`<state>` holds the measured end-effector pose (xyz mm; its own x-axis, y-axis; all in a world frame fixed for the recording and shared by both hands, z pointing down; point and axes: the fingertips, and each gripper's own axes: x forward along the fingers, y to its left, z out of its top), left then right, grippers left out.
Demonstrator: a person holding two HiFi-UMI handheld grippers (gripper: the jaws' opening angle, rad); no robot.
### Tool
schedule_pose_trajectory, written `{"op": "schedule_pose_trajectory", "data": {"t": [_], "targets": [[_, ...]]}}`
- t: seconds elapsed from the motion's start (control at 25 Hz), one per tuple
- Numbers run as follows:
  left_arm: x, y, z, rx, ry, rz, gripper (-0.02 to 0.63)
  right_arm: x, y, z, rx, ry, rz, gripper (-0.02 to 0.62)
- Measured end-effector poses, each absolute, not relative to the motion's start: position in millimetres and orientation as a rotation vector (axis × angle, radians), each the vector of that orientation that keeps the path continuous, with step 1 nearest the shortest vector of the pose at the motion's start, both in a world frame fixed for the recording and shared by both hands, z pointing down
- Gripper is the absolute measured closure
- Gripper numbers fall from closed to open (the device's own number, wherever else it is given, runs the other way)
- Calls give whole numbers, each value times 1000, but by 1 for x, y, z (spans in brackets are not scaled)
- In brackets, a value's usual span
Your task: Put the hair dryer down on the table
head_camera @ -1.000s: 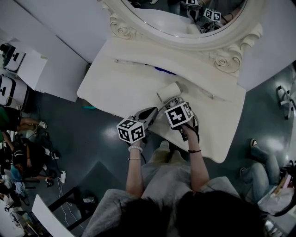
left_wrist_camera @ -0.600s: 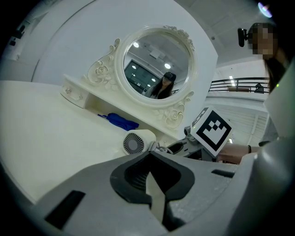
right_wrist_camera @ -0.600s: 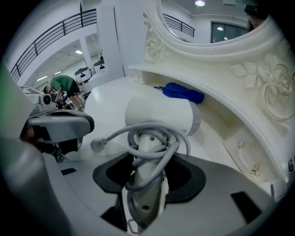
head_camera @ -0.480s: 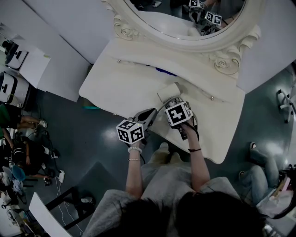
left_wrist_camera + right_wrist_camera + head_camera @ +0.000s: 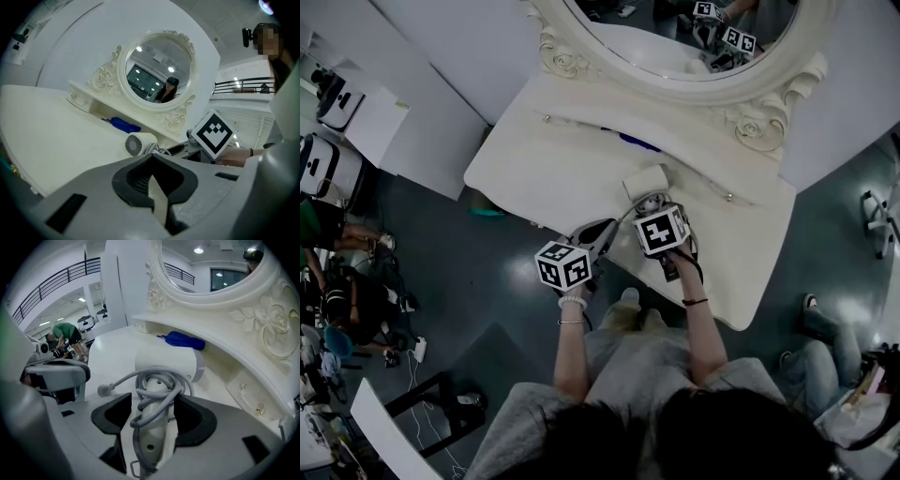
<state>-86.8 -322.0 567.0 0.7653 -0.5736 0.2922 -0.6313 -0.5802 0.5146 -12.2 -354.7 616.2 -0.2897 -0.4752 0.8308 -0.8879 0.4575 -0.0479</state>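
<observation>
Hair dryer [image 5: 165,363] lies on the dressing table [image 5: 544,169], its handle between the parted jaws of the right gripper [image 5: 151,414].
Those jaws have just been opening; the barrel is at their 12 o'clock. Left gripper [image 5: 151,161], at 8 o'clock, is closed and empty. The dryer is unmoved since a second ago.

right gripper [image 5: 152,404]: jaws just opened wide | between jaws: handle of white hair dryer [image 5: 165,363], grey cord [image 5: 161,377] wound around, left pad apart from it | ahead: dryer body on white table [image 5: 112,352] | beyond: blue object [image 5: 183,341]
</observation>
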Motion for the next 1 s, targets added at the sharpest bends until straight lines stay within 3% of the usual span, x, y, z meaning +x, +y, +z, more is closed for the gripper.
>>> {"op": "schedule_pose_trajectory", "data": {"t": [0.8,1.0], "targets": [[-69,-285,532,2436,-965,74,601,7,-330,555,1280,-2231,700,341],[-63,-274,516,2485,-994,32,601,10,-318,532,1277,-2339,704,437]]}}
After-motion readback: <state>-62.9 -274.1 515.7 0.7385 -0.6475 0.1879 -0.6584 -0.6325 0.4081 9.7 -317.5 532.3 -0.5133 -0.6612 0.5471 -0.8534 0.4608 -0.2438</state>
